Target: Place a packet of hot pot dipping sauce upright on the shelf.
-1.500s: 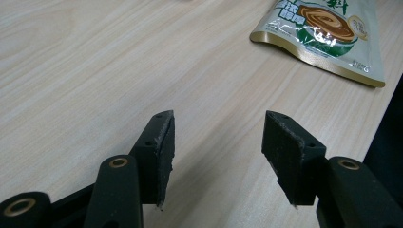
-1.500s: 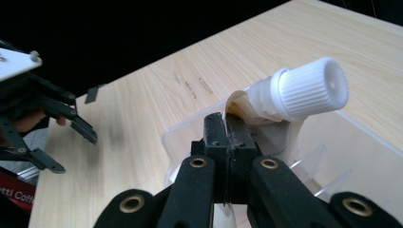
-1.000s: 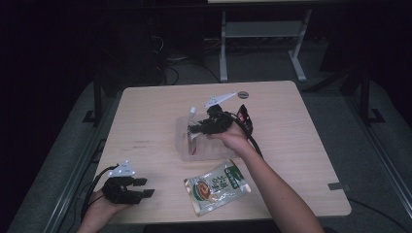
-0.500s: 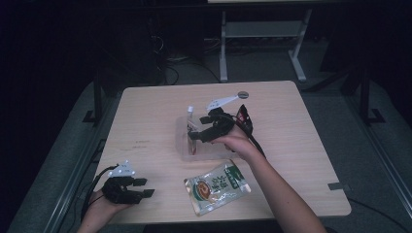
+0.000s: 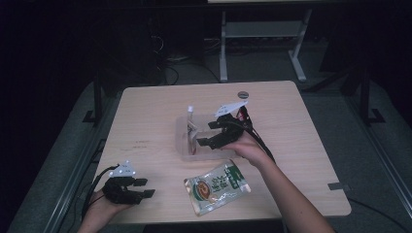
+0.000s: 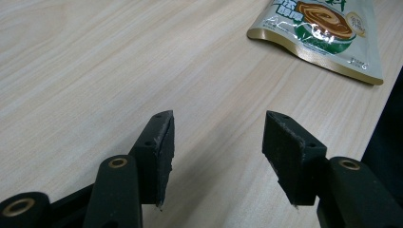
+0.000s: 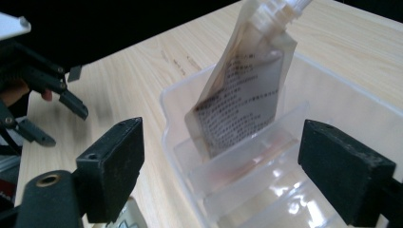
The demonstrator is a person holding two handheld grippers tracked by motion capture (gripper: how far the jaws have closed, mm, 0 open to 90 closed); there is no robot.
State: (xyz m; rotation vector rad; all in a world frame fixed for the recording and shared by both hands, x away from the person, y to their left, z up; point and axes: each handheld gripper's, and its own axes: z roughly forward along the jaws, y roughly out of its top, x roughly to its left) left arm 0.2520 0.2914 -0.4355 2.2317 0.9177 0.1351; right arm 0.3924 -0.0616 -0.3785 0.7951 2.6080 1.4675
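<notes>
Your right gripper is above the clear plastic container in the middle of the wooden table. Its two jaws stand wide apart and hold nothing. In the right gripper view the jaws frame the container from both sides, and you can see one divider wall inside it.

One spout pouch stands in the container. It is translucent, with dark printed text on its face, and it leans tilted with its spout pointing up and away. Its lower edge sits behind the divider, against the far end of the container. In the high view the same pouch rises above the container rim, just beside the tips of your right gripper; I cannot tell if they touch.

Your left gripper rests low at the near left corner of the table, in your left hand. Its jaws are also spread open and empty, with only bare table wood between them in the left gripper view.

One second packet, a flat green and white food pouch with a picture of a bowl on it, lies on the table near the front edge, between your two forearms. In the left gripper view the food pouch lies ahead of the jaws, well apart from them.

One small dark round object lies near the far edge of the table.
</notes>
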